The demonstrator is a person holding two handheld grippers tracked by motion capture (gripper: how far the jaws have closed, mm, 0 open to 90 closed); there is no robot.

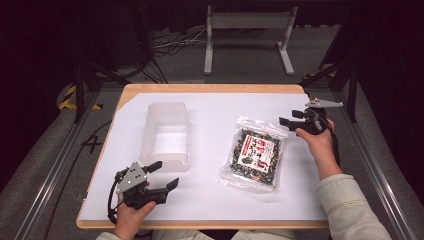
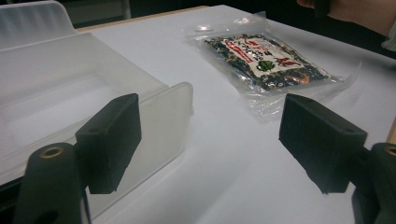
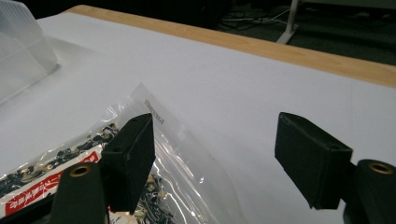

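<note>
1. Snack packet [image 1: 256, 154] lies flat on the desk [image 1: 210, 200], right of centre, long axis running near-to-far.
2. Right tool [image 1: 286, 121], jaws wide and empty, sits just beside its far right corner, much nearer.
3. Left tool [image 1: 164, 174] is wide open, empty, near the plastic tub [image 1: 165, 132].

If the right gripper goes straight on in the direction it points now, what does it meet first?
Probably the snack bag: the right gripper has open jaws at the bag's far right corner. In its own view, one jaw overlaps that clear corner; beyond lies bare white sheet. Height is unclear.
</note>
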